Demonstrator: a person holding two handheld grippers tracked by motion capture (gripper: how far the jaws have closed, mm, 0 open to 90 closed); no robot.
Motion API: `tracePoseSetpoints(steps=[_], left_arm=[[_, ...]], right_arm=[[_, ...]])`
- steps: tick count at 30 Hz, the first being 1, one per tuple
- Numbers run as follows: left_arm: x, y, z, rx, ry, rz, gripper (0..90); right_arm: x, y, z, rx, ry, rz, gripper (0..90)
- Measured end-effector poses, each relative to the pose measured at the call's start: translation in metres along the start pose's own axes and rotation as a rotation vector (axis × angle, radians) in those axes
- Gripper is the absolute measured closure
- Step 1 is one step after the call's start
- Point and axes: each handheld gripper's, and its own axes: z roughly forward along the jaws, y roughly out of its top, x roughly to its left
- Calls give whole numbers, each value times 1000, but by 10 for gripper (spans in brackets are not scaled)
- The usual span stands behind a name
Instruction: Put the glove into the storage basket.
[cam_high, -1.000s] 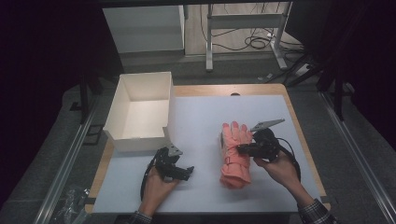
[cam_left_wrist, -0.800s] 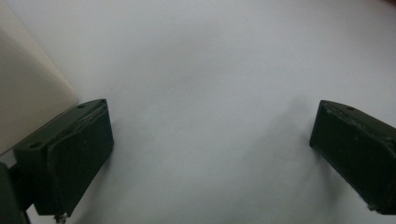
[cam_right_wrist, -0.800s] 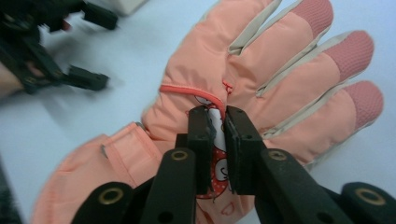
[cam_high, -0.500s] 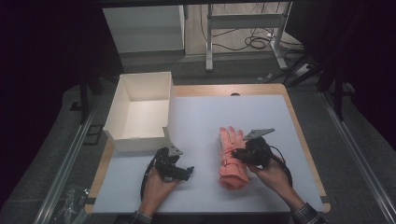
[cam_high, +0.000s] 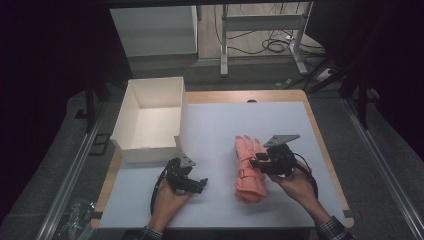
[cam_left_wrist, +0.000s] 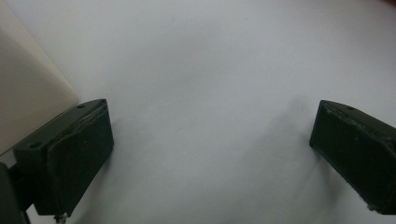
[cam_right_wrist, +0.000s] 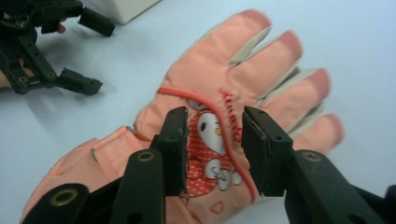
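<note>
Glove (cam_high: 248, 168) is the landmark here: a salmon-pink winter glove lying flat on the white-covered desk (cam_high: 220, 130), cuff toward the person and fingertips pointing away. In the right gripper view its back faces up, showing a small cartoon patch (cam_right_wrist: 210, 144) with red dotted fabric and a red stitched line; the fingers are spread, with grey-beige panels between them.

The right claw (cam_high: 256, 162) sits just beside the glove on its right, reaching over the middle of it. Its jaws have just been opening: in the right gripper view they stand apart, one on either side of the cartoon patch, low over the glove's back. A strip of the glove lies between the pads, but the pads are not pressing it; whether they touch the fabric at all I cannot tell. The grey three-cornered plate (cam_high: 281, 140) tops this gripper, and the person's right hand (cam_high: 296, 184) holds it from below.

To the left of the glove, well apart from it, the left claw (cam_high: 201, 183) rests low over bare desk with its jaws spread wide and nothing between them. Farther left of the glove and beyond it stands an open white box (cam_high: 150, 120), near the left claw.
</note>
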Motion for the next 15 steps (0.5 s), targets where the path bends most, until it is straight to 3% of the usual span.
tracePoseSetpoints(steps=[10,15], left_arm=[[0,0,0,0,0,0,0],[0,0,0,3,-1,1,0]], right_arm=[[-16,-12,-23,-56,-53,0,555],[-28,-35,-24,-62,-51,20,555]])
